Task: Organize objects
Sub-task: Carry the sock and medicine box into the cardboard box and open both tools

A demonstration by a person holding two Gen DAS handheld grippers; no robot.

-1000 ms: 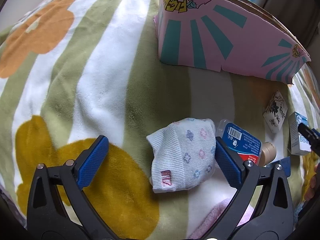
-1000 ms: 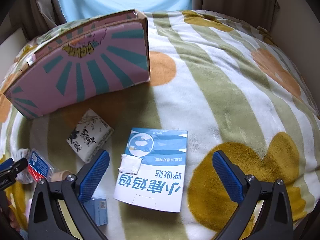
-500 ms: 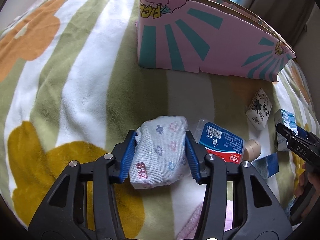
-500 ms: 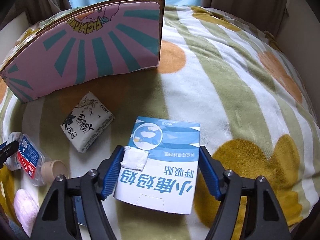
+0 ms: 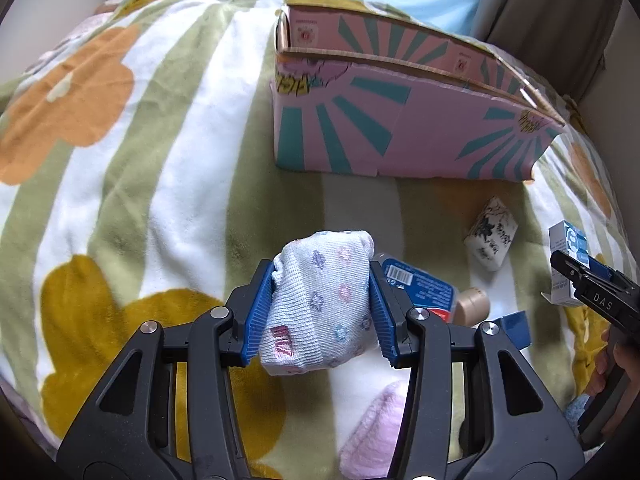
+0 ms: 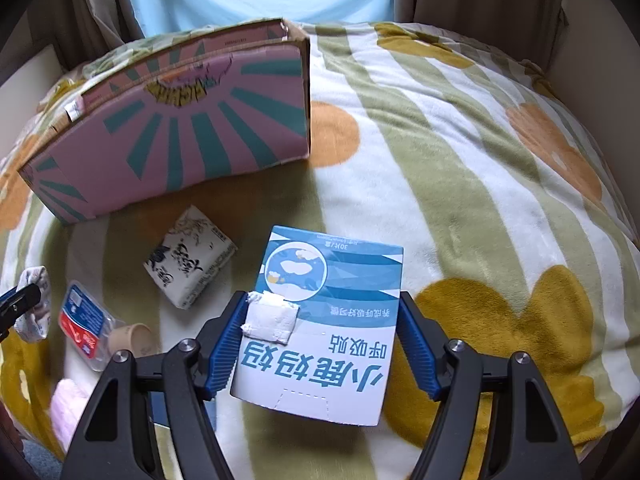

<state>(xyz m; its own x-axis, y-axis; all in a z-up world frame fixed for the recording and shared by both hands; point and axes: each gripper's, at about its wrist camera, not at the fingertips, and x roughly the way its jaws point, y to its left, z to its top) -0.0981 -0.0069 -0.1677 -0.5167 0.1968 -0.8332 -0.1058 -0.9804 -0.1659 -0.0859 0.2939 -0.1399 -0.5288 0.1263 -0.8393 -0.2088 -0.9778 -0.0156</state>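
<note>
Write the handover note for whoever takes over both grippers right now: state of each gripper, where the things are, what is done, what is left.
Left gripper: shut on the floral sock, lifted off the blanket.
Right gripper: shut on the blue-and-white box.
Pink cardboard box: open-topped, standing at the far side of the blanket; nothing seen inside it.
Still on the blanket: tissue pack, plastic bottle, pink fluffy item.
Done: both items gripped.
Left: probably place both in the pink box, then collect the rest.

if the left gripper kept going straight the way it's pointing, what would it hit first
Probably the striped floral blanket, just short of the pink cardboard box. The left gripper, shut on the white sock, angles steeply down, so bedding likely comes first; depth is unclear.
</note>
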